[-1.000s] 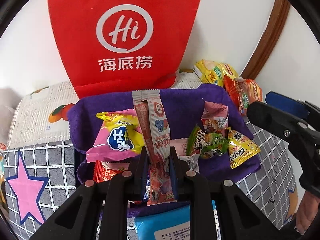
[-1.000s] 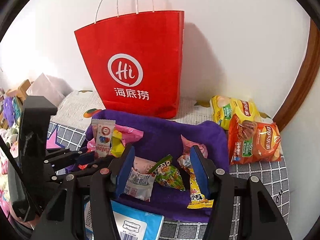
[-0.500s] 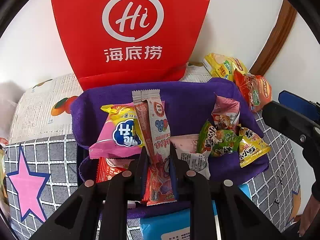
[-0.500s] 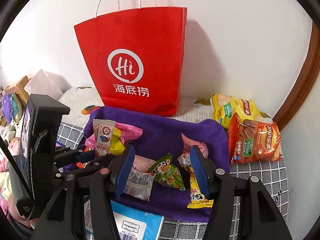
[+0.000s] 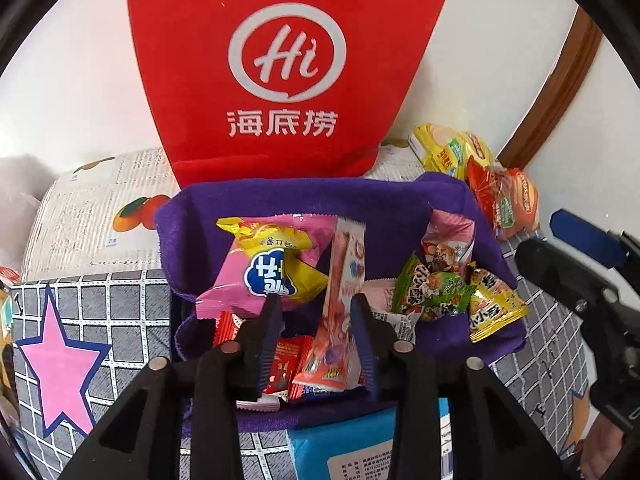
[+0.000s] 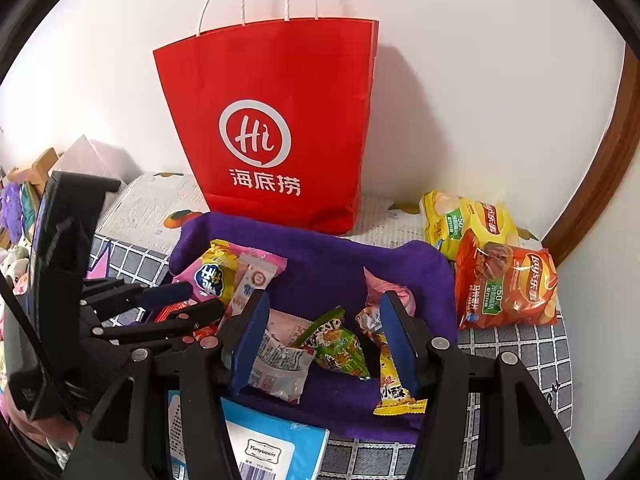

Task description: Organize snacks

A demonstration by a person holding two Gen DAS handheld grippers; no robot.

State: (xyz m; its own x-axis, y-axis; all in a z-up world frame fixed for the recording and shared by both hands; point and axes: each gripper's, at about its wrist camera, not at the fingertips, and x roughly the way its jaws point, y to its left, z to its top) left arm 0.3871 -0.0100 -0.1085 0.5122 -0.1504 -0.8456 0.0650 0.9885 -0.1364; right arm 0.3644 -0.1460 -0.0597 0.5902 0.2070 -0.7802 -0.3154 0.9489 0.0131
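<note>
My left gripper (image 5: 316, 336) is opening, its pads off the long pink snack stick (image 5: 340, 312) that leans between them in the purple bin (image 5: 372, 200). Only its view shows the red packets (image 5: 286, 368) underneath. My right gripper (image 6: 320, 336) hangs open over the green packet (image 6: 336, 340); only its view shows the red bag's (image 6: 276, 120) handles.

- We opened the left gripper (image 5: 316, 340), and its jaws were still parting.
- The long pink snack stick (image 5: 340, 308) slipped free and tilted toward the right pad over the purple basket (image 5: 280, 196).
</note>
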